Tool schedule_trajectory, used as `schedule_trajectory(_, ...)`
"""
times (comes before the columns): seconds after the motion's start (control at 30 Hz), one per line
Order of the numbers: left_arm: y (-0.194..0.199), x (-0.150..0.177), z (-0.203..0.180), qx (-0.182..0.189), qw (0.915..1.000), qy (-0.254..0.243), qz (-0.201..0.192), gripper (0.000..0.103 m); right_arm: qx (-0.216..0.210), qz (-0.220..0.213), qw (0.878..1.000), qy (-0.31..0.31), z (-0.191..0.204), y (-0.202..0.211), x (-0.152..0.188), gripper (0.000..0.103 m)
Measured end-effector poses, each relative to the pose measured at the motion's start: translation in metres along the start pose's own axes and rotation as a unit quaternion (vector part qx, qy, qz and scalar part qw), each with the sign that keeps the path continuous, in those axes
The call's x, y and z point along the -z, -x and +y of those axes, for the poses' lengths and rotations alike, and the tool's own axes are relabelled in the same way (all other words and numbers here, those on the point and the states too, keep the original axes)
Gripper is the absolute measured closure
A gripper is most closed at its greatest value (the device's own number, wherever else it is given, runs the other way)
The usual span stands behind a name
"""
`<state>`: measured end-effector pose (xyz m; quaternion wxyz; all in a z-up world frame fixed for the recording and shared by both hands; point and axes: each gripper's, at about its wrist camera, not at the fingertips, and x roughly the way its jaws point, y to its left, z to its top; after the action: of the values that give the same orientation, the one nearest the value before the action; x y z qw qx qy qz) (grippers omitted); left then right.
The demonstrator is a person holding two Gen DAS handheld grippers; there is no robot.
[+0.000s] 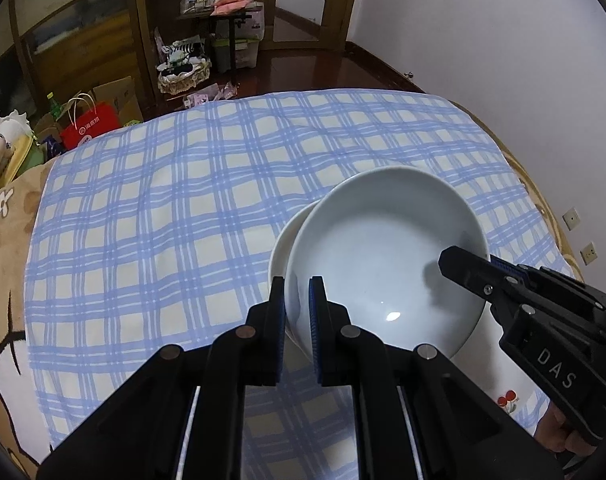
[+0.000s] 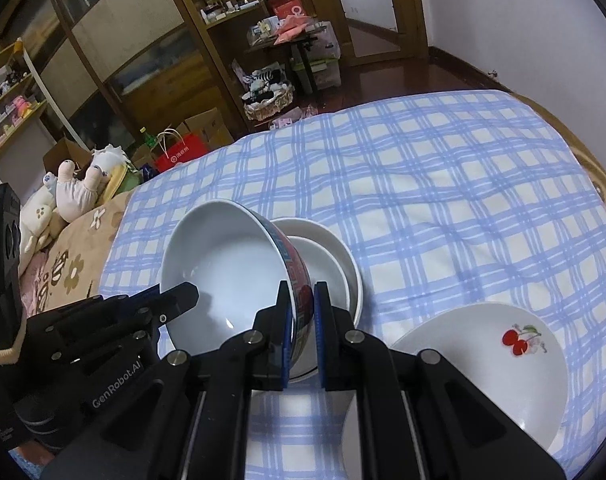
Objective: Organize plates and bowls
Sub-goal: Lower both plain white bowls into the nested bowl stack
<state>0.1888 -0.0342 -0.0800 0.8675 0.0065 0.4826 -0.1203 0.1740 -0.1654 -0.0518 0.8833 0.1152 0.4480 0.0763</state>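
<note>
In the left wrist view, the left gripper is closed on the near rim of the big bowl, one finger inside and one outside. The bowl hangs tilted over a smaller white bowl on the checked cloth, probably to nest them.

In the right wrist view, the right gripper clamps the opposite rim, so the weight is shared. A cherry plate lies just beside.

left gripper – clamps bowl rim | right gripper – opposite rim
</note>
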Motion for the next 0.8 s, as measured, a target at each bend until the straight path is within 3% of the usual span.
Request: schedule_trajectory(0.8, -0.034, 0.001, 0.0, 0.0, 0.9995, -0.007, 0.032, 0.093, 0.004, 0.031, 0.999, -0.016, -0.016, -0.034, 0.001, 0.092)
